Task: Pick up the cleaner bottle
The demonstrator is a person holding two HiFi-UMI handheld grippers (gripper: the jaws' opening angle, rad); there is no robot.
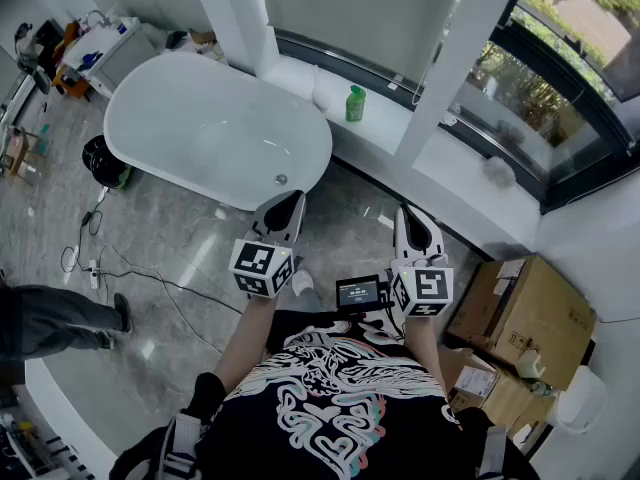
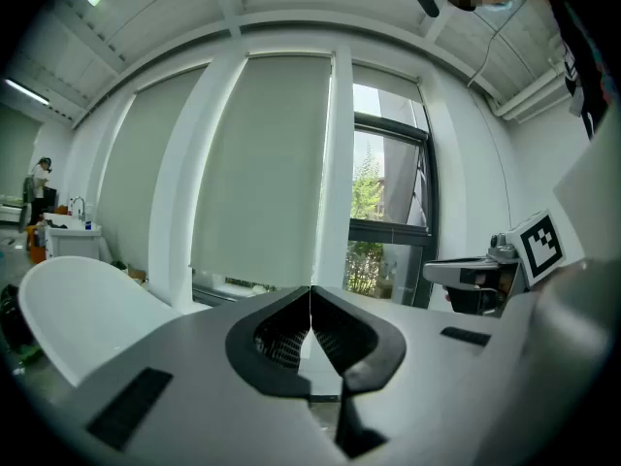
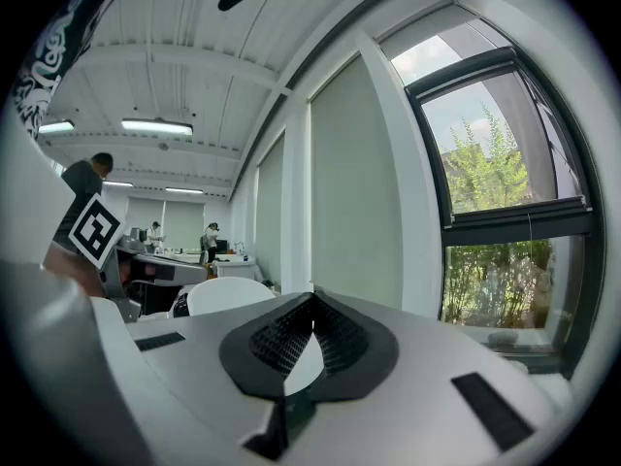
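A green cleaner bottle [image 1: 355, 103] stands upright on the white window ledge [image 1: 390, 128] behind the bathtub. In the head view my left gripper [image 1: 289, 201] is held over the floor just off the tub's near end, well short of the bottle, its jaws shut with nothing between them. My right gripper [image 1: 413, 215] is beside it to the right, also shut and empty. Each gripper view shows its own jaws closed tip to tip, left gripper [image 2: 310, 289] and right gripper [image 3: 312, 299]. The bottle does not show in either gripper view.
A white oval bathtub [image 1: 215, 128] fills the left middle. Cardboard boxes [image 1: 520, 318] are stacked at the right by the wall. Cables [image 1: 150, 278] trail over the grey floor. A person's leg [image 1: 60, 318] stands at the left edge. White pillars [image 1: 450, 58] frame the windows.
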